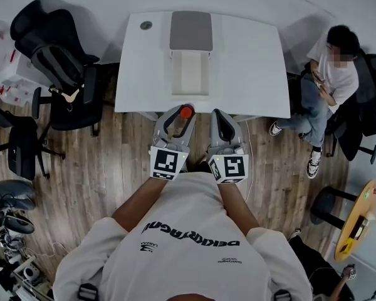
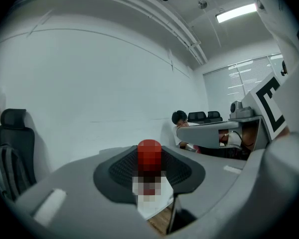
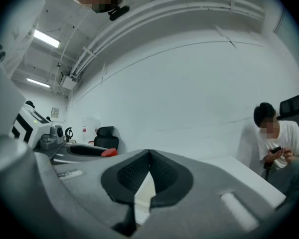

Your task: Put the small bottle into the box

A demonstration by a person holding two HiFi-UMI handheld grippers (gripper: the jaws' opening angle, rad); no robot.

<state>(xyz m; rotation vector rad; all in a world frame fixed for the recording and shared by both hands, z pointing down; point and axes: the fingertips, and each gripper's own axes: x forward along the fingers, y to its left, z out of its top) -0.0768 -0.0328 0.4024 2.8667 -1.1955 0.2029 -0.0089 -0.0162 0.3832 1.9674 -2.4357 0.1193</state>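
A small bottle with a red cap (image 1: 186, 112) stands upright between the jaws of my left gripper (image 1: 177, 121), which is shut on it just short of the white table's (image 1: 250, 61) front edge. In the left gripper view the red cap (image 2: 149, 156) rises above the dark pads (image 2: 120, 169) of the left gripper (image 2: 150, 171). The box (image 1: 190, 74) lies open in the middle of the table, its grey lid (image 1: 191, 31) folded back. My right gripper (image 1: 221, 123) is beside the left one, shut and empty; its pads (image 3: 132, 171) meet at the tip.
A small round disc (image 1: 146, 25) lies at the table's far left. Black office chairs (image 1: 56, 61) stand left of the table. A person (image 1: 329, 74) sits at its right end. A round yellow table (image 1: 357, 221) is at the lower right. The floor is wood.
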